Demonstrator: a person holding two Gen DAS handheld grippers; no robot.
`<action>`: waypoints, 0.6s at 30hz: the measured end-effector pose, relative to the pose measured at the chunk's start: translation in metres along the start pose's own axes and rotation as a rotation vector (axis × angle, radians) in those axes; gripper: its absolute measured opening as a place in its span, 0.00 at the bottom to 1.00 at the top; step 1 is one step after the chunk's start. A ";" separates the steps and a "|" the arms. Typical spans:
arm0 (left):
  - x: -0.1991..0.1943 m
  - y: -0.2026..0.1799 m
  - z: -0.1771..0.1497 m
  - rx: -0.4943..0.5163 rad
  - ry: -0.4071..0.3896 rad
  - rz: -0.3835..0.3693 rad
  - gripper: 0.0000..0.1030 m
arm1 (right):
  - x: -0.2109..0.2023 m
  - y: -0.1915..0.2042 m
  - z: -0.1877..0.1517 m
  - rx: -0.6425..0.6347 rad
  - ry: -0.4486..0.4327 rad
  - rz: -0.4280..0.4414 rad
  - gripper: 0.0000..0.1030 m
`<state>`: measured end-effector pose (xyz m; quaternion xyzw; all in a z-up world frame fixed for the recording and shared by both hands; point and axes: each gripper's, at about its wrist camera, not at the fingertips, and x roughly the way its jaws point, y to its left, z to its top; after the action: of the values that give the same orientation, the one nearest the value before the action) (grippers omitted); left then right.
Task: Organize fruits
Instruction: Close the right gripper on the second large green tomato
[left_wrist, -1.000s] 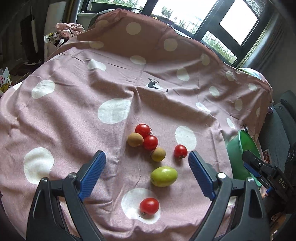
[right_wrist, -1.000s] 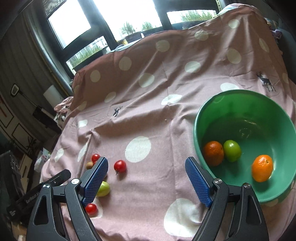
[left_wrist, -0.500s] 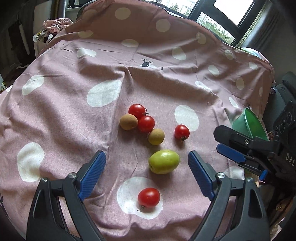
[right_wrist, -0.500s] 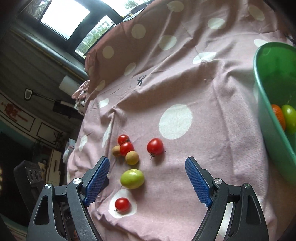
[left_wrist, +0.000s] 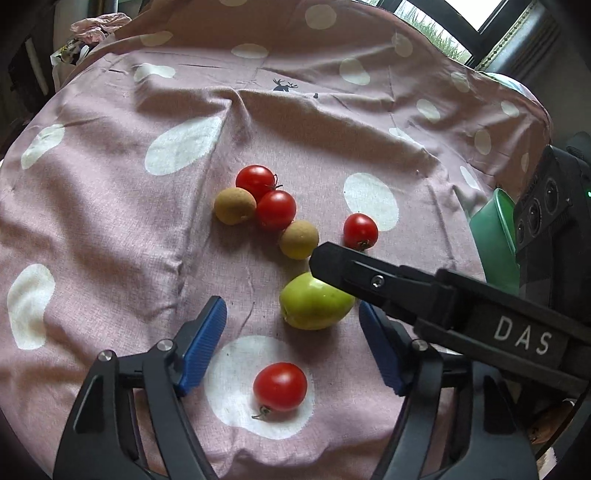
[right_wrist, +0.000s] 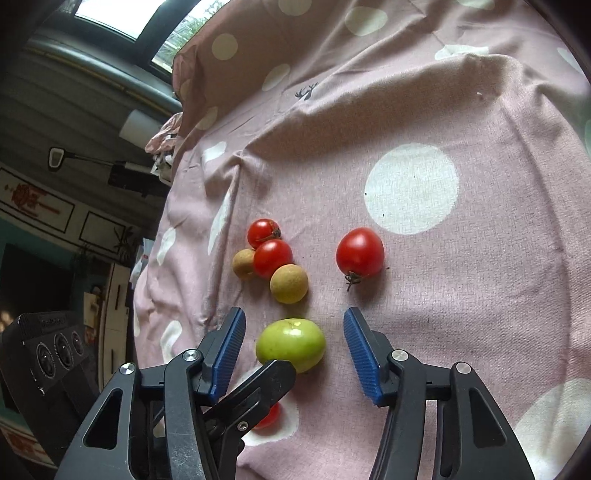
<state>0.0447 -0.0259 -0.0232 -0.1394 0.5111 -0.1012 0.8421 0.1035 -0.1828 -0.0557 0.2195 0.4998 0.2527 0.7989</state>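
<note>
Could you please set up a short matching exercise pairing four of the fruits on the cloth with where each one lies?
Things:
1. green fruit
2. lone tomato
3. nearest tomato
4. stemmed tomato

Places:
A. on a white dot, near the left tongs
B. farthest in the cluster
C. between the right tongs
D. apart, on bare pink cloth

Pairs: 1-C, 2-D, 3-A, 4-B

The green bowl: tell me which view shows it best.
The left wrist view, and only barely. The green bowl shows as a slice of rim and wall at the right edge, behind the other gripper's body. In the right wrist view I cannot make the bowl out; the frame holds only cloth and loose fruit.
</note>
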 end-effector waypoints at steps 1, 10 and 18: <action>0.001 0.000 0.000 -0.005 0.006 -0.005 0.70 | 0.000 0.000 0.000 -0.002 0.001 0.000 0.56; 0.005 -0.004 0.000 0.022 -0.004 0.008 0.64 | 0.003 -0.005 0.000 0.014 0.011 0.005 0.56; 0.006 -0.010 -0.002 0.074 -0.018 0.011 0.51 | 0.008 0.001 -0.003 -0.015 0.026 0.017 0.49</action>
<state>0.0456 -0.0378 -0.0258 -0.1062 0.5003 -0.1141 0.8517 0.1042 -0.1764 -0.0619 0.2146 0.5062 0.2660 0.7918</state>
